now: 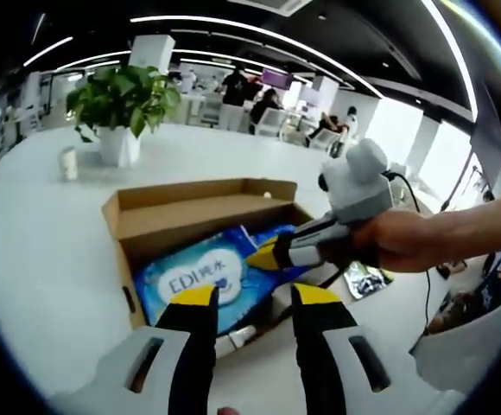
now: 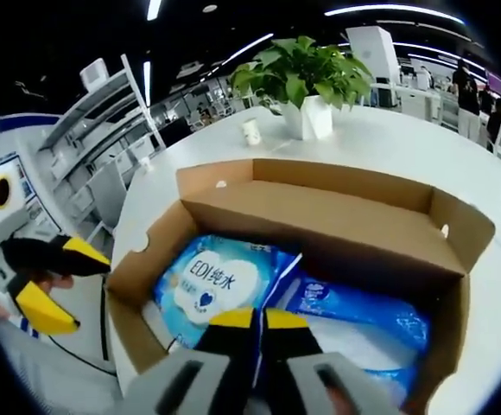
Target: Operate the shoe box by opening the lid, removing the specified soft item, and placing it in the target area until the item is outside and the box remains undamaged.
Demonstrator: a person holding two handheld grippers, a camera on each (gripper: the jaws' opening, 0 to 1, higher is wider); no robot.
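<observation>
Tongs first: the right gripper (image 2: 252,322) has its yellow-tipped jaws drawn nearly together down inside the shoe box (image 2: 320,220), seemingly pinching the edge of the blue tissue pack (image 2: 212,290); whether it has a real bite on the wrapper I cannot tell. The left gripper (image 1: 252,296) hangs just outside the box's near wall with its jaws apart and nothing between them. The lid (image 1: 203,216) is already folded back, and the soft pack lies flat on the box floor, with a second blue packet (image 2: 354,313) beside it. My worry is a thin pinch on slippery film: lifted that way, the pack could slide free, or drag the neighbouring packet up with it. A pull at an angle might also catch the cardboard wall and crease it. Further off, the white table (image 2: 406,143) carries a small cup (image 2: 251,131) and a potted plant (image 2: 307,82), well apart from the box
</observation>
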